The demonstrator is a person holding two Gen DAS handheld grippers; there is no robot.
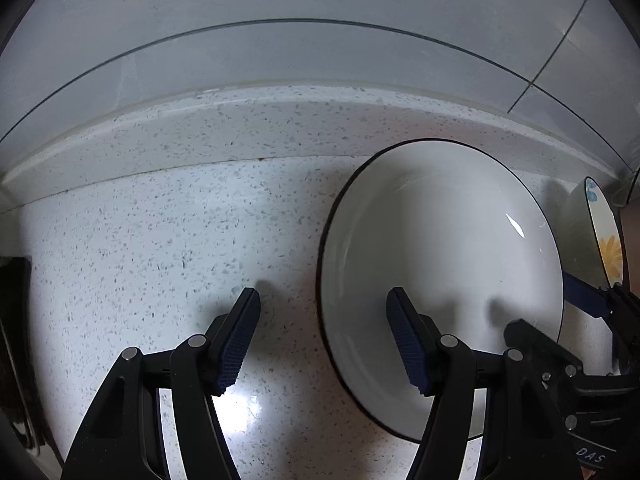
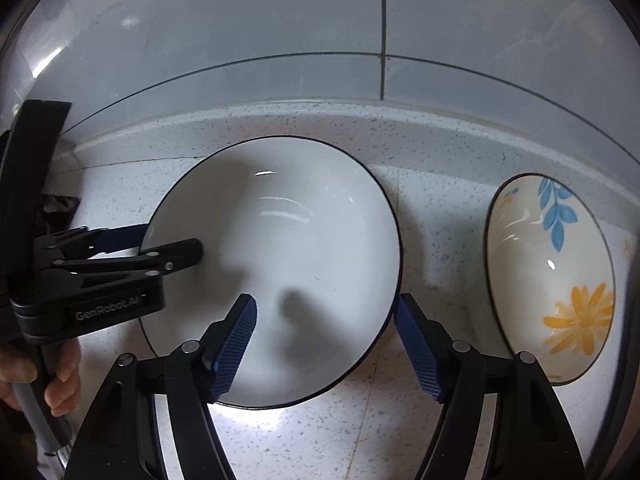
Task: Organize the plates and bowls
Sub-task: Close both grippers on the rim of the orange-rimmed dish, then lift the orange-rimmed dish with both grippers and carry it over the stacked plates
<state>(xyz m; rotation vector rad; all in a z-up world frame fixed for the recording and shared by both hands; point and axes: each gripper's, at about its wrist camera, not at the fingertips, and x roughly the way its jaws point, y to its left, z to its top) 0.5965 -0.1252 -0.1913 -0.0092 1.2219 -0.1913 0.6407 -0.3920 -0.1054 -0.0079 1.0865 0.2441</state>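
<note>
A white plate with a thin dark rim (image 1: pixel 440 248) (image 2: pixel 288 248) lies flat on the speckled counter. My left gripper (image 1: pixel 324 340) (image 2: pixel 172 242) is open and straddles the plate's left rim, one pad over the counter and the other over the plate. Neither pad presses on it. My right gripper (image 2: pixel 326 346) (image 1: pixel 560 312) is open too and straddles the plate's right rim, its left pad above the plate and its right pad just outside. A cream bowl with blue leaves and an orange flower (image 2: pixel 552 276) (image 1: pixel 608 240) sits to the right of the plate.
A raised speckled ledge (image 1: pixel 280 128) and a grey tiled wall (image 2: pixel 280 20) close off the back of the counter (image 1: pixel 140 240). A dark object (image 1: pixel 14 320) (image 2: pixel 60 204) lies at the far left. A person's hand (image 2: pixel 60 380) holds the left gripper's handle.
</note>
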